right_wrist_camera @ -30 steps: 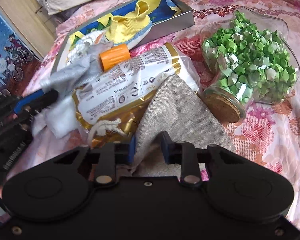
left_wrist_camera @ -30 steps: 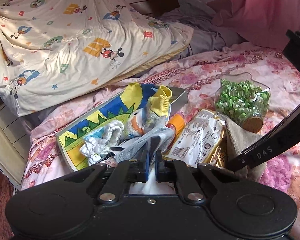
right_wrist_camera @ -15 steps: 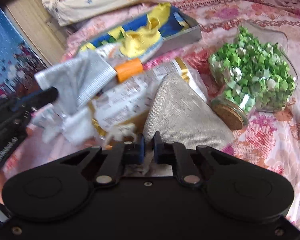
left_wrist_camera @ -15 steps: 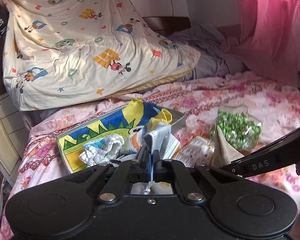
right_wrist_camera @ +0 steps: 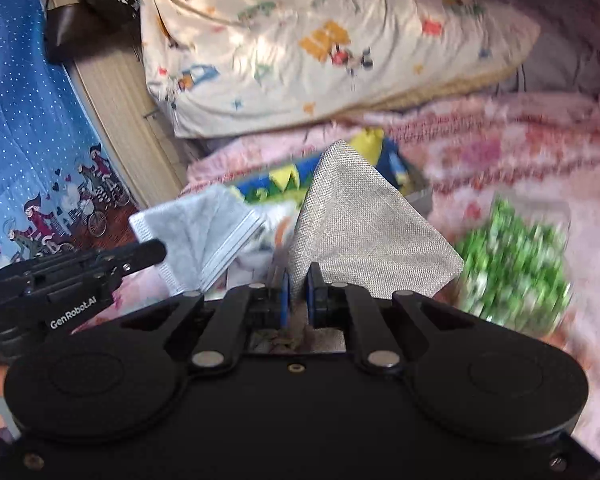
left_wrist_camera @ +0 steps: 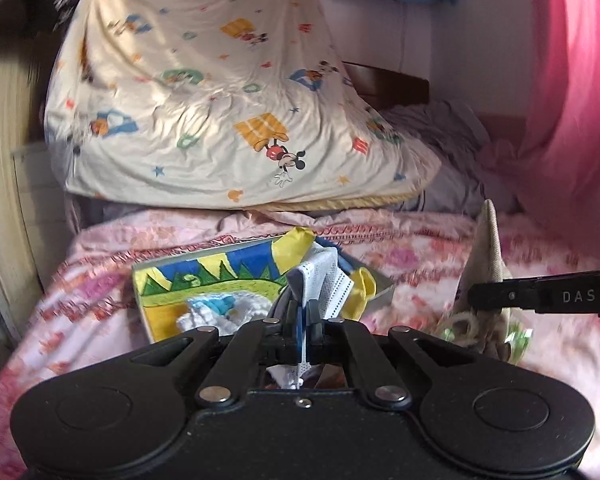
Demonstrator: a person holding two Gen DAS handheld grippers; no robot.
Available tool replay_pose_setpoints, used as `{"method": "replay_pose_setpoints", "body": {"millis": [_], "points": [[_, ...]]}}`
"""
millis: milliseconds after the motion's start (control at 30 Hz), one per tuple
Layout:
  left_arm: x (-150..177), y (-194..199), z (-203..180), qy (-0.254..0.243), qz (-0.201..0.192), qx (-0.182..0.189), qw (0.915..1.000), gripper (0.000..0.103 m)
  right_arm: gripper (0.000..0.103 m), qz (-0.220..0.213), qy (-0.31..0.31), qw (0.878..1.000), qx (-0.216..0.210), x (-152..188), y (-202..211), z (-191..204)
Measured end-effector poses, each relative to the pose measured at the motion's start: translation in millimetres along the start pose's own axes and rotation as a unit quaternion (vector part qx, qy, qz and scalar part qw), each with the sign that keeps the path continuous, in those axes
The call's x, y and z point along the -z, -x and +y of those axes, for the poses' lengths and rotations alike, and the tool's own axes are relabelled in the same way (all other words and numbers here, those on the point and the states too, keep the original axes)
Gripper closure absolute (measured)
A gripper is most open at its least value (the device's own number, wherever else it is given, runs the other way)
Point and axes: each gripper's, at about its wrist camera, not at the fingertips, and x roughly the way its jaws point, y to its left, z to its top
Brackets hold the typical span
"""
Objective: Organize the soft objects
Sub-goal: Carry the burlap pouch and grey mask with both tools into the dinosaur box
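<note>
My left gripper (left_wrist_camera: 303,312) is shut on a grey-white face mask (left_wrist_camera: 323,280) and holds it up above the bed; the mask also shows in the right wrist view (right_wrist_camera: 196,236), where the left gripper (right_wrist_camera: 156,250) comes in from the left. My right gripper (right_wrist_camera: 298,294) is shut on a beige burlap pouch (right_wrist_camera: 364,232), lifted off the bed; the pouch shows in the left wrist view (left_wrist_camera: 486,248). Below lies a shallow colourful box (left_wrist_camera: 204,280) with a white-blue sock (left_wrist_camera: 216,308) and a yellow sock (left_wrist_camera: 296,240) in it.
A large cartoon-print pillow (left_wrist_camera: 228,112) leans at the head of the bed. A glass jar of green paper stars (right_wrist_camera: 516,264) lies on the pink floral bedspread (left_wrist_camera: 420,248) at the right. A pink curtain (left_wrist_camera: 572,80) hangs right; a wooden cabinet (right_wrist_camera: 116,92) stands left.
Both grippers have risen from the pile, the left carrying the mask, the right now closed on the burlap pouch and lifting it. The snack packet and orange cap have dropped out of view.
</note>
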Motion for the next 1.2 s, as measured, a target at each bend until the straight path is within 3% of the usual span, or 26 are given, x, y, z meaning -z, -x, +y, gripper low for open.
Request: {"method": "replay_pose_setpoints", "body": {"millis": [167,400,567,933,1200], "points": [[-9,-31,19,0.026,0.013,0.002,0.9996,0.103,0.099,-0.015,0.055,0.998,0.041,-42,-7,-4],[-28,-87,51,0.046,0.003,0.001,0.9989,0.103,0.099,0.041,0.070,0.995,0.059,-82,-87,-24],[-23,-123,88,0.089,0.017,0.002,0.9958,0.103,0.099,0.049,0.084,0.994,0.053,-92,-135,-20],[6,-156,148,0.181,0.055,0.001,0.9819,0.103,0.099,0.053,0.142,0.988,0.036,-107,-223,48],[17,-170,160,0.216,0.079,-0.005,0.9731,0.101,0.099,0.143,0.159,0.977,0.028,-95,-275,64]]}}
